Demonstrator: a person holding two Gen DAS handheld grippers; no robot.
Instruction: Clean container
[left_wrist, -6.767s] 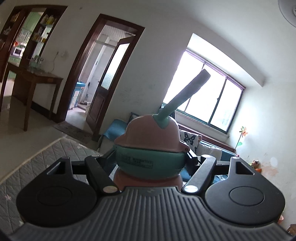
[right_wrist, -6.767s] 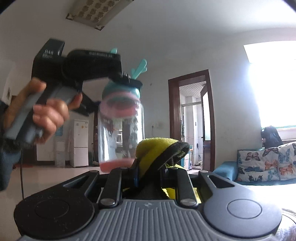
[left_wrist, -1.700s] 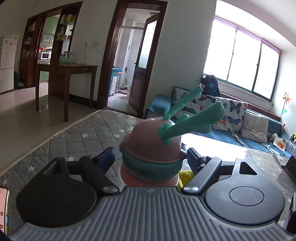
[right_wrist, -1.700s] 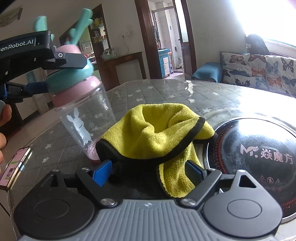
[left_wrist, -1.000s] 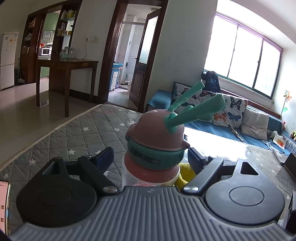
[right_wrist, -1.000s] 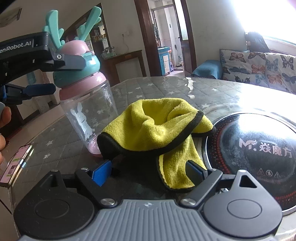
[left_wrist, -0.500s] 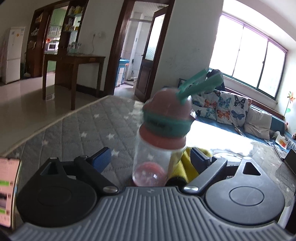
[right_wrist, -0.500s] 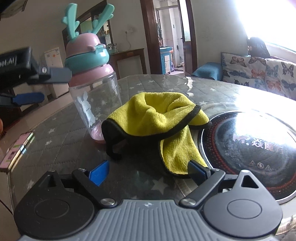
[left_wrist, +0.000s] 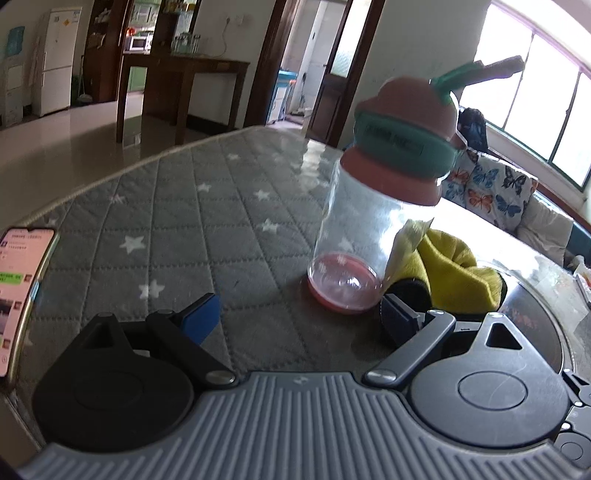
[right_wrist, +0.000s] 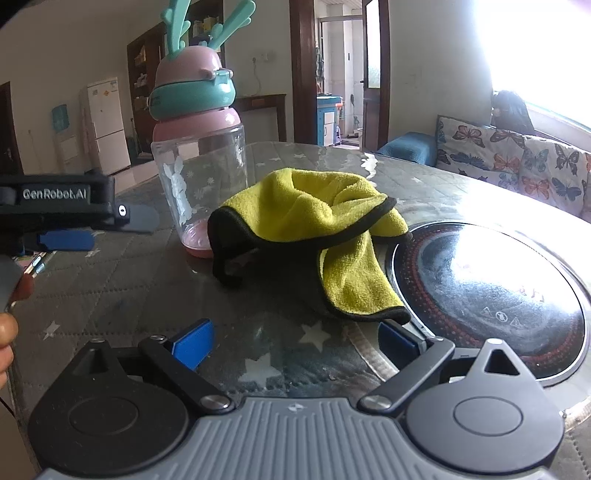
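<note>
Right wrist view: the bottle (right_wrist: 201, 162) stands on the table (right_wrist: 122, 280), ahead and left of the right tongs (right_wrist: 295, 341), touching the yellow cloth (right_wrist: 317, 236). Those tongs are opening, nothing inside. The left tongs (left_wrist: 301, 317) gape empty just before the bottle. Wiping looks finished; next, pull both tongs away without bumping it.

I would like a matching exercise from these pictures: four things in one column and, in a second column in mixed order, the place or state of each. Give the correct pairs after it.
Things:
1. clear plastic bottle with pink and teal antler lid
2. yellow cloth with black edge
3. smartphone with lit screen
4. round black cooktop

Places or states:
A. lies crumpled, its edge over the rim of a dark disc
B. stands upright on the grey star-patterned table cover
C. lies flat at the table's edge
D. set into the table, shiny and reflecting light

Pairs: 1-B, 2-A, 3-C, 4-D
</note>
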